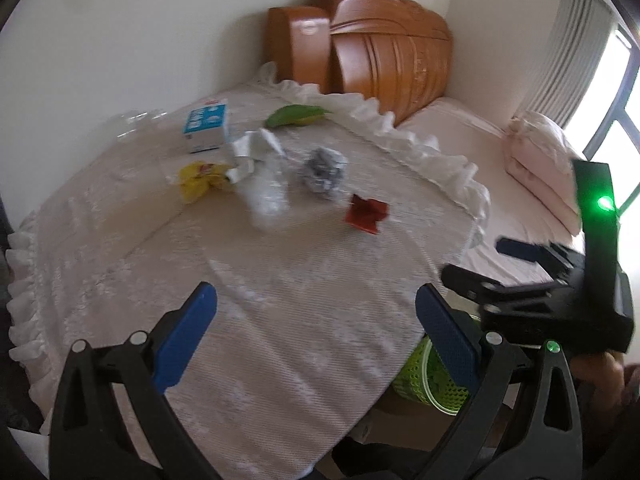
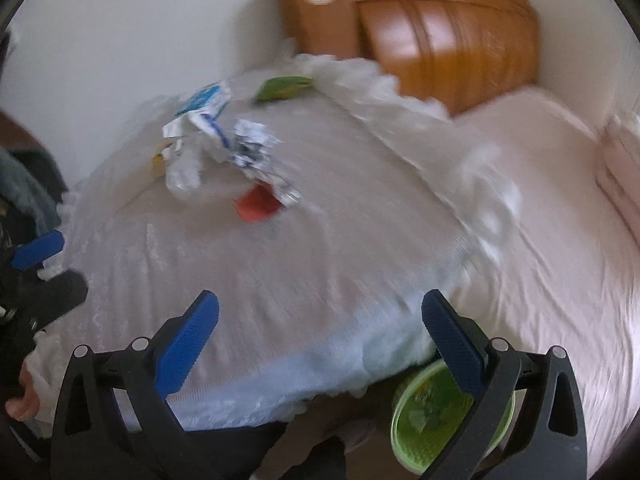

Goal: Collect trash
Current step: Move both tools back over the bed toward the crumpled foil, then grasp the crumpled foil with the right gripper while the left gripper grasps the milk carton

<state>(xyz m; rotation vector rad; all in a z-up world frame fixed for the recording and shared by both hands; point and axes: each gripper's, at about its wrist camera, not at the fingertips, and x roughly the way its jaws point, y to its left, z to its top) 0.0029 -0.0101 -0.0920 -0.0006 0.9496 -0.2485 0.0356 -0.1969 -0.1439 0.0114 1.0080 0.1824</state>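
1. Left hand-held gripper (image 1: pixel 316 332): jaws spread wide, holding nothing, hovering over the near edge of the bed (image 1: pixel 460 128).
2. Right hand-held gripper (image 2: pixel 320 336): jaws likewise wide apart and empty, above the near edge of the frilled white cover (image 2: pixel 280 264).
3. Trash, all lying on the cover well ahead of both grippers: red wrapper (image 1: pixel 366 214), nearest; grey crumpled ball (image 1: pixel 324 174); clear plastic bag (image 1: pixel 266 196); yellow wrapper (image 1: pixel 198 178); white crumpled paper (image 1: pixel 250 152); blue-and-white carton (image 1: pixel 206 128); green packet (image 1: pixel 296 116), farthest.
4. Green mesh basket (image 2: pixel 404 432): on the floor, just below the right gripper's right finger.
5. Wooden headboard (image 1: pixel 384 64): against the wall beyond the trash.
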